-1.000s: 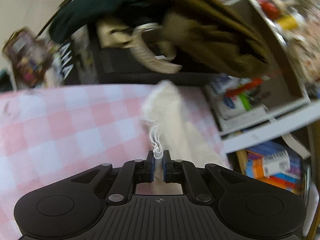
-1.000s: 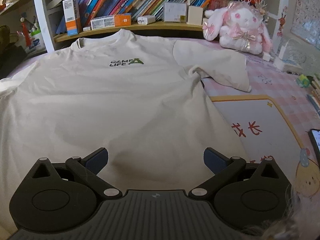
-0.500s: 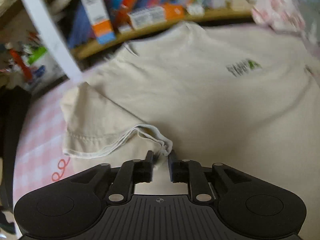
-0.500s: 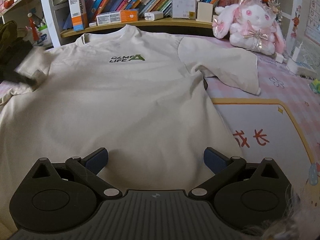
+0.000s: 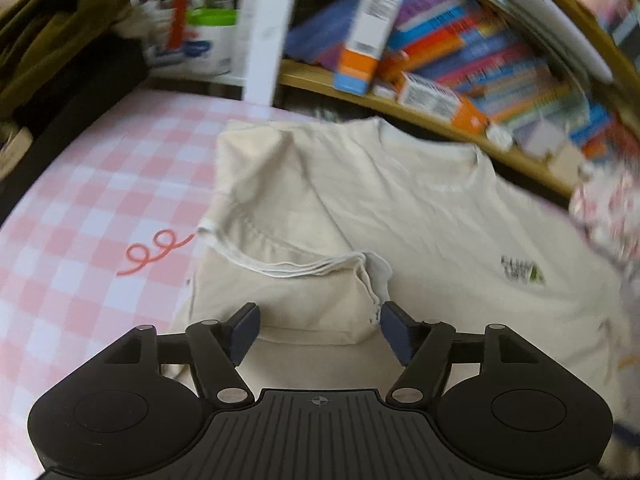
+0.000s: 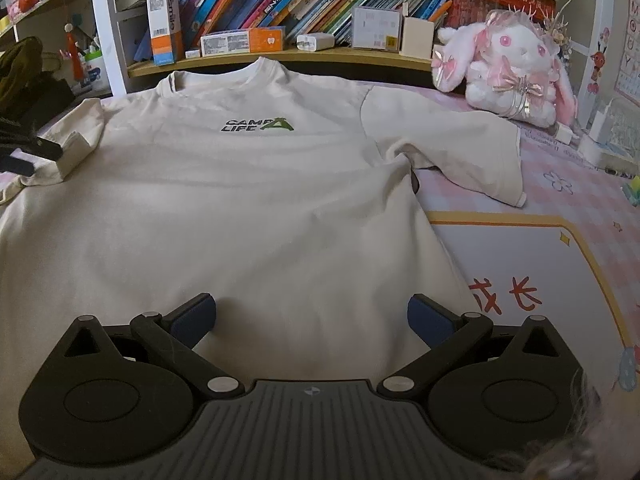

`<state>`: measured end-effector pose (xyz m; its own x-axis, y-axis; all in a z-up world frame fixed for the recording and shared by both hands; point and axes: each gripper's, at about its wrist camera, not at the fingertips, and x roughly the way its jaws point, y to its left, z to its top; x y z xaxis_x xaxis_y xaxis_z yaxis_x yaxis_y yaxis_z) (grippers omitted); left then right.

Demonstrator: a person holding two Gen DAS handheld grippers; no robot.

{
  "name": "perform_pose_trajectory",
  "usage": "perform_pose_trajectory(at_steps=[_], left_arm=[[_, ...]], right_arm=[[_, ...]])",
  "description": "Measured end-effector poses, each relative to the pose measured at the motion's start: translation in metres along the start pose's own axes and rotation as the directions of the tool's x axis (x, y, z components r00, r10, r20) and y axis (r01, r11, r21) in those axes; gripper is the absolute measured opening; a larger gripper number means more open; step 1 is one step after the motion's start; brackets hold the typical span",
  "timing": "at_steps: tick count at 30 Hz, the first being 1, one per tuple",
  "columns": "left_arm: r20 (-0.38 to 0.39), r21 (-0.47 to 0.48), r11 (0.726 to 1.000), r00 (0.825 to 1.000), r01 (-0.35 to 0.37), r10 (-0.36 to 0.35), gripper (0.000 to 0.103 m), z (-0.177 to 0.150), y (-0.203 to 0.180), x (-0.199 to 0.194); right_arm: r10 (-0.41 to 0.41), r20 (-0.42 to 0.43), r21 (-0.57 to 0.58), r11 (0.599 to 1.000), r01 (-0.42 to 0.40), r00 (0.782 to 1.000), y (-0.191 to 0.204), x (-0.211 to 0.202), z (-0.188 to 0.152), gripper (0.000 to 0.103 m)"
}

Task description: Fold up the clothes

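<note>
On the bed, shirt (image 6: 248,208) lies face-up, left sleeve (image 5: 288,216) folded inward, right sleeve (image 6: 452,148) spread; both grippers (image 5: 318,334) (image 6: 312,322) gape wide, nothing held.

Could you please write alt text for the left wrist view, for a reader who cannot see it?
The open left claw sits just short of a cream T-shirt's sleeve, folded in over the shirt body on a pink checked cloth. Behind, blurred, a shelf of books.

Cream T-shirt (image 6: 248,208) flat, face-up on checked cloth; one sleeve (image 5: 288,216) folded inward.
</note>
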<state>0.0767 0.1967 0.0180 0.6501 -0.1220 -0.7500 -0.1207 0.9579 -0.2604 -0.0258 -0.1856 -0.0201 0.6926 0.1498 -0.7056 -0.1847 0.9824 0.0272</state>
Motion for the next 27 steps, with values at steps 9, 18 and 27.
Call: perform_pose_trajectory(at_steps=[9, 18, 27], left_arm=[[0.055, -0.056, 0.998, 0.998, 0.027, -0.024, 0.069, 0.009, 0.013, -0.014], [0.114, -0.049, 0.999, 0.993, -0.006, 0.011, 0.068, 0.017, 0.026, -0.017], [0.139, -0.045, 0.998, 0.989, -0.045, 0.051, 0.065, 0.031, 0.032, 0.002]], right_arm=[[-0.006, 0.019, -0.002, 1.000, 0.006, 1.000, 0.001, 0.001, -0.001, 0.103], [-0.008, 0.023, -0.002, 1.000, 0.008, 1.000, 0.002, 0.001, -0.002, 0.103], [-0.011, 0.028, -0.001, 1.000, 0.011, 1.000, 0.002, 0.000, -0.003, 0.103]])
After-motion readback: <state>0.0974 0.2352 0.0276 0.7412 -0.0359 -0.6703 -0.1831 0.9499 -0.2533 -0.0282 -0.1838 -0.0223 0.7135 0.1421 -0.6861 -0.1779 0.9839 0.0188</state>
